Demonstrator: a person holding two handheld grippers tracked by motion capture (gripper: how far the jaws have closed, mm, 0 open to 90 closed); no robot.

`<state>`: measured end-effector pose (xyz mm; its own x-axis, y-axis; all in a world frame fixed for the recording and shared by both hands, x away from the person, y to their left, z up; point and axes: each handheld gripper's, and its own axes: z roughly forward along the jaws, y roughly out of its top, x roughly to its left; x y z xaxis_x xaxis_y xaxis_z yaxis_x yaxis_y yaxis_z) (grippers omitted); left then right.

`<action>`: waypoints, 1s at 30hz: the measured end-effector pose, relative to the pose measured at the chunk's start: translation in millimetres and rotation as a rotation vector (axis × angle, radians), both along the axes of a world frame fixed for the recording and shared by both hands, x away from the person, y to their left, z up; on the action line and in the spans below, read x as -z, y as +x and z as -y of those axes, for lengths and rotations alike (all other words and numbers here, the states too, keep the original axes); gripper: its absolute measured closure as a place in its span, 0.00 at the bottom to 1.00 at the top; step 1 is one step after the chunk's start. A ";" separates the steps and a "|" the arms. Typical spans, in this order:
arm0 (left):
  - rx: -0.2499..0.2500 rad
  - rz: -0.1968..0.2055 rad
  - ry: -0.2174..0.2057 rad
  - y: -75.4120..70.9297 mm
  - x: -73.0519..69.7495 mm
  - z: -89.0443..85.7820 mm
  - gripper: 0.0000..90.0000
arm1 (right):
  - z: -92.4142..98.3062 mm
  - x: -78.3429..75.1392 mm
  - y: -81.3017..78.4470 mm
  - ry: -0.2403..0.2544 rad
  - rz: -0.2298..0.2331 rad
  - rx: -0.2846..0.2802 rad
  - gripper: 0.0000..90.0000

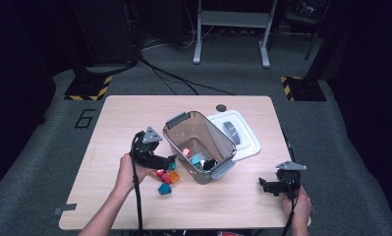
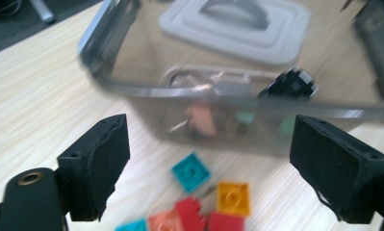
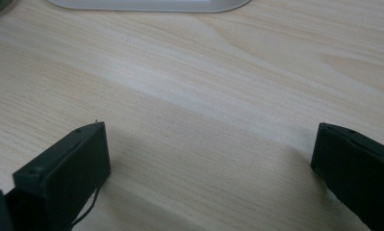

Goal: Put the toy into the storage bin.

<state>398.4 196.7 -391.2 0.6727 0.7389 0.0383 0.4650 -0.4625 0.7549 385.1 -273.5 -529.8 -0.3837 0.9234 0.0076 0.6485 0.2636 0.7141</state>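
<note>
Item 1: left tool (image 1: 170, 158), jaws wide apart with nothing between them, poised at the 9 o'clock side of the clear plastic bin (image 1: 199, 145).

Item 2: loose toy bricks (image 1: 166, 178) on the desk (image 1: 115, 128), at 7 o'clock of the bin; the left gripper view shows a teal brick (image 2: 191, 171), an orange brick (image 2: 233, 198) and red bricks (image 2: 192, 215) beneath the jaws.

Item 3: more bricks inside the bin.

Item 4: white lid (image 1: 242, 135), lying at 3 o'clock of the bin.

Item 5: right tool (image 1: 262, 184), jaws spread, empty, over bare desk at 4 o'clock.
</note>
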 end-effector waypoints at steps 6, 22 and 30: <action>-0.050 -0.001 0.008 -1.6 19.7 -24.7 0.11 | 0.0 0.0 0.0 0.000 0.000 0.000 0.00; -0.135 -0.086 0.066 7.6 69.3 -56.0 0.11 | 0.0 0.0 0.0 0.000 0.000 0.000 0.00; -0.192 -0.076 0.137 20.2 91.2 -45.5 0.14 | -0.7 0.2 0.3 0.002 0.005 0.013 0.00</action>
<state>418.7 242.2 -482.4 0.5252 0.8448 0.1020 0.6072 -0.4560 0.6506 385.5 -272.9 -530.0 -0.3717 0.9283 0.0073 0.6485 0.2541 0.7175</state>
